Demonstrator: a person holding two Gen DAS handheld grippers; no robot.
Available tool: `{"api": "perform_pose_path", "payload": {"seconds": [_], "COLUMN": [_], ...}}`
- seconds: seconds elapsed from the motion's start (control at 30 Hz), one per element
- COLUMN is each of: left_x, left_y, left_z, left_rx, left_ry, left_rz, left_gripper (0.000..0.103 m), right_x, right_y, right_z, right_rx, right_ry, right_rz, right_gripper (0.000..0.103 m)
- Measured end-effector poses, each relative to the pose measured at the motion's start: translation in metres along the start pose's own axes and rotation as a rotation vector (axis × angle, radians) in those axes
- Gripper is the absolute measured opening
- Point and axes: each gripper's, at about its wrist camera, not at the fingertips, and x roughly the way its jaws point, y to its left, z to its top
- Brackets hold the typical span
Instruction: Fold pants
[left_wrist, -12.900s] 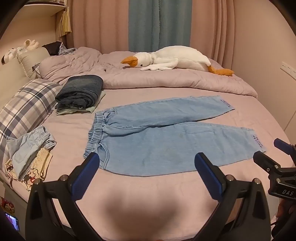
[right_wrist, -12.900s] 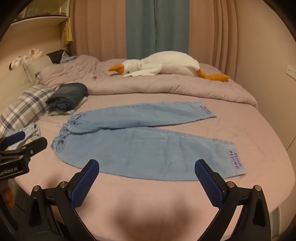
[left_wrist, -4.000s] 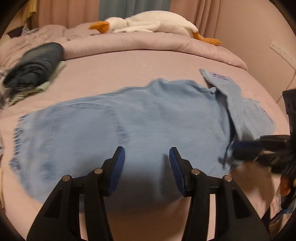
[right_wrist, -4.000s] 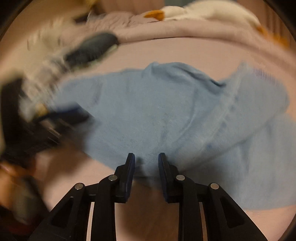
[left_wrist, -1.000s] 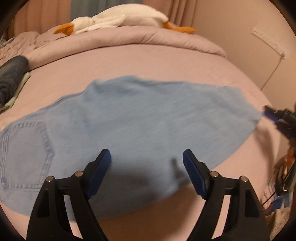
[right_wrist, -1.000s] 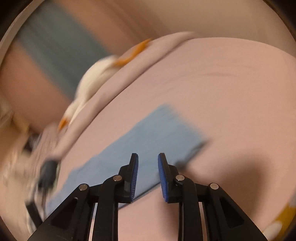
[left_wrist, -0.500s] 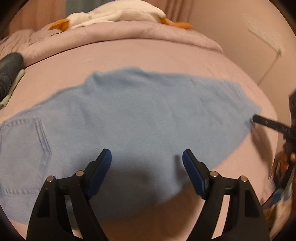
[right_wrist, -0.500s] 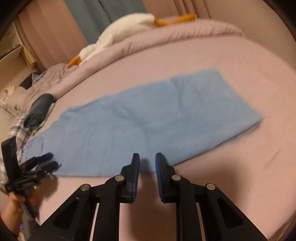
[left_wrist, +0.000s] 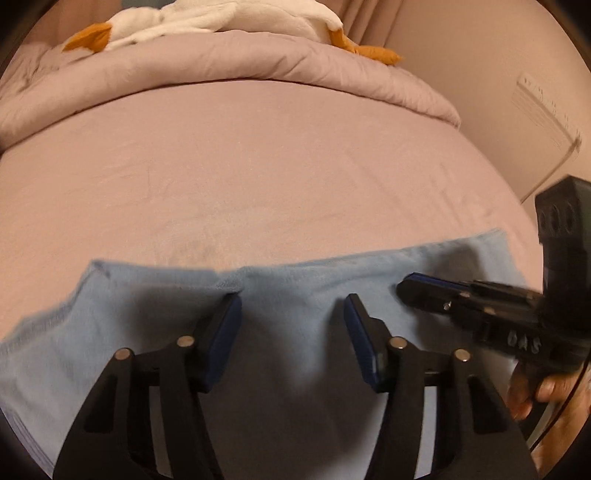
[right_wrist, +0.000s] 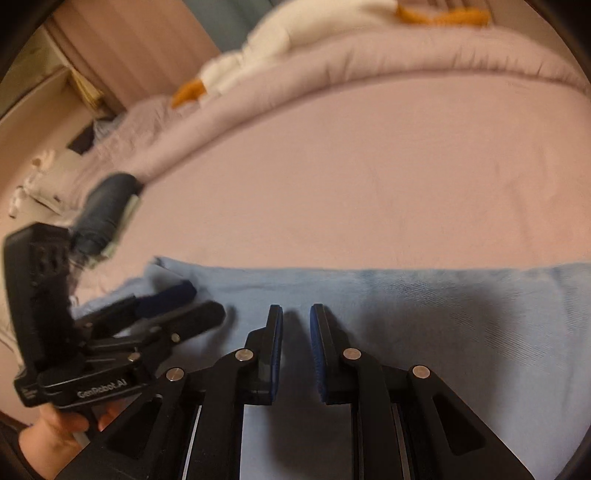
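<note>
- Left hand-held gripper (left_wrist: 291, 306) has just been narrowing, jaws apart over the soft light-blue denim pants (left_wrist: 306, 291), nearer their far edge than before.
- Right hand-held gripper (right_wrist: 295, 314) closed, gripping nothing.
- Smooth pink bed (left_wrist: 280, 155).

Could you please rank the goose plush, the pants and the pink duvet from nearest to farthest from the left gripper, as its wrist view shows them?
1. Pants, directly beneath the left gripper.
2. Pink duvet, ridged across the bed's far side.
3. Goose plush, lying on the duvet, top edge.
</note>
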Motion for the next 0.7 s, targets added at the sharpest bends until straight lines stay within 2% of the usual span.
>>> {"api": "perform_pose_path", "payload": {"seconds": [0.03, 0.07, 0.13, 0.17, 0.23, 0.3, 0.33, 0.43, 0.5, 0.53, 0.57, 0.6, 0.63, 0.67, 0.7], "left_x": [0.0, 0.0, -0.001, -0.001, -0.004, -0.01, -0.014, -0.028, -0.039, -0.044, -0.054, -0.06, -0.071, -0.083, -0.089], "left_y": [0.001, 0.004, 0.017, 0.023, 0.036, 0.051, 0.056, 0.063, 0.061, 0.059, 0.057, 0.056, 0.053, 0.049, 0.046], "left_z": [0.001, 0.002, 0.003, 0.004, 0.003, 0.001, -0.001, -0.011, -0.022, -0.026, -0.033, -0.039, -0.047, -0.056, -0.061], "left_rx": [0.021, 0.024, 0.005, -0.005, -0.03, -0.075, -0.09, -0.092, -0.063, -0.04, -0.021, -0.016, -0.008, -0.003, 0.001], "left_ry": [-0.007, -0.008, -0.004, -0.002, 0.005, 0.011, 0.012, 0.015, 0.023, 0.019, 0.011, 0.004, -0.014, -0.039, -0.053], "left_rz": [0.025, 0.035, 0.017, 0.006, -0.009, -0.037, -0.047, -0.043, 0.028, 0.068, 0.086, 0.098, 0.112, 0.116, 0.111], "left_gripper": [0.044, 0.033, 0.024, 0.016, 0.009, 0.006, 0.006, 0.006, 0.012, 0.018, 0.035, 0.046, 0.068, 0.076, 0.078], "right_x": [-0.003, -0.007, -0.019, -0.025, -0.041, -0.055, -0.063, -0.085, -0.102, -0.112, -0.121, -0.129, -0.138, -0.143, -0.15], "right_y": [-0.009, -0.019, -0.043, -0.053, -0.075, -0.094, -0.106, -0.132, -0.141, -0.141, -0.137, -0.131, -0.123, -0.111, -0.106], "right_z": [-0.005, -0.003, -0.001, 0.001, 0.0, 0.0, -0.001, -0.009, -0.017, -0.021, -0.025, -0.03, -0.036, -0.042, -0.05], "right_rx": [0.007, 0.026, 0.1, 0.129, 0.161, 0.211, 0.234, 0.31, 0.36, 0.355, 0.348, 0.345, 0.334, 0.312, 0.288], "right_ry": [0.001, -0.012, -0.036, -0.049, -0.078, -0.1, -0.112, -0.15, -0.17, -0.177, -0.188, -0.2, -0.213, -0.223, -0.23], "right_rz": [-0.013, -0.01, 0.006, 0.01, -0.018, -0.029, -0.086, -0.15, -0.198, -0.267, -0.311, -0.337, -0.34, -0.317, -0.284], "right_gripper": [0.0, 0.0, 0.0, 0.0, 0.0, 0.0, 0.0, 0.0, 0.0, 0.0, 0.0, 0.0, 0.002, 0.013, 0.025]}}
